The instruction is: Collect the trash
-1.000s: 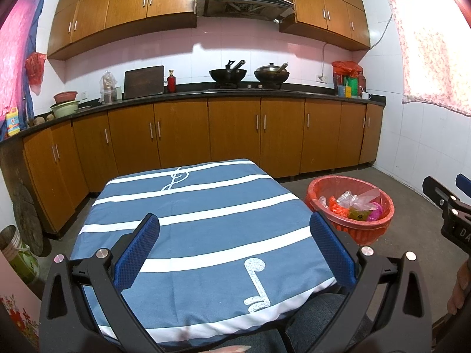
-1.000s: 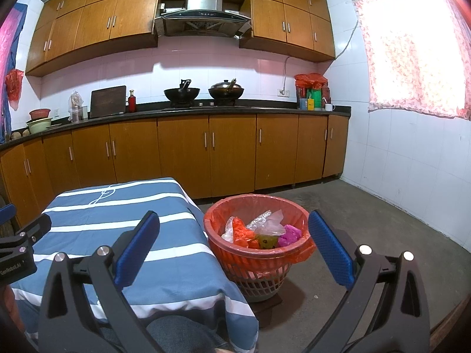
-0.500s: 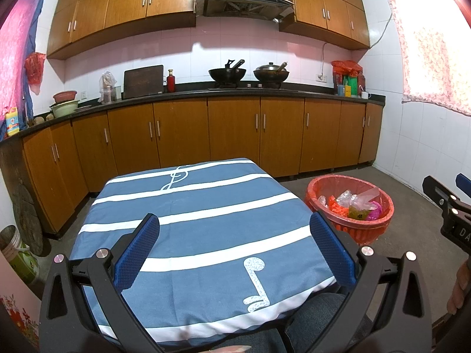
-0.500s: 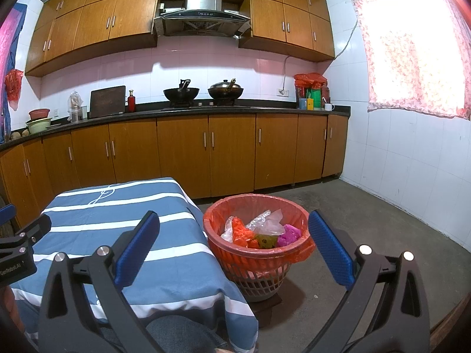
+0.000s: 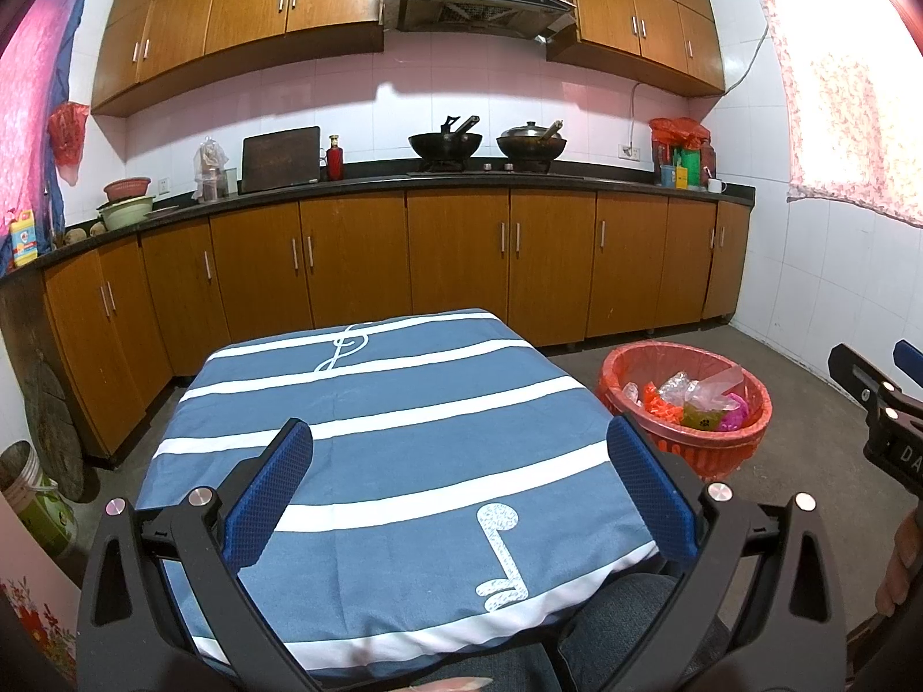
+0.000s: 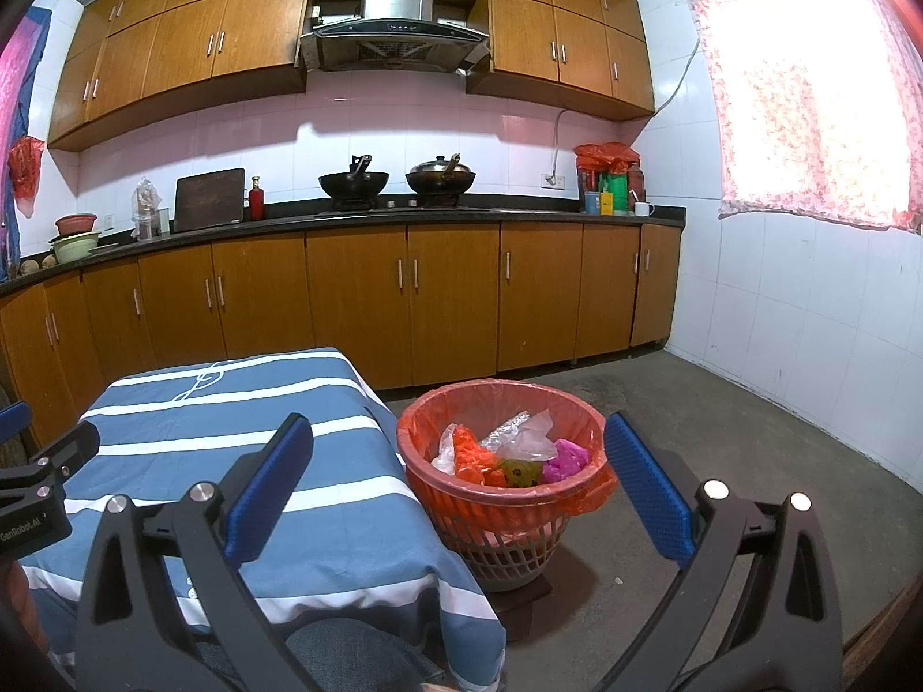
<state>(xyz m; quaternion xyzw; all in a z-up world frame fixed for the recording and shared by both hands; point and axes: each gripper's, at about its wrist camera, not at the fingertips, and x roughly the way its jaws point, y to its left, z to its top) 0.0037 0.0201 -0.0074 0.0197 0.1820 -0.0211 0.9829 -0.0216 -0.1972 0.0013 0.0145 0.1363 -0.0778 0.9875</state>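
A basket lined with a red bag (image 6: 582,412) stands on the floor right of the table; it also shows in the left wrist view (image 5: 755,398). It holds trash (image 6: 519,452): clear plastic, orange, green and pink wrappers. My left gripper (image 5: 458,496) is open and empty above the near part of the blue striped tablecloth (image 5: 375,403). My right gripper (image 6: 458,496) is open and empty, just in front of the basket, with the table's right edge (image 6: 369,403) between its fingers.
Wooden base cabinets (image 5: 461,265) with a dark counter run along the back wall, carrying two woks (image 5: 444,144), bowls and bottles. A white tiled wall (image 6: 807,317) stands at the right. A bucket (image 5: 34,507) sits on the floor at the left.
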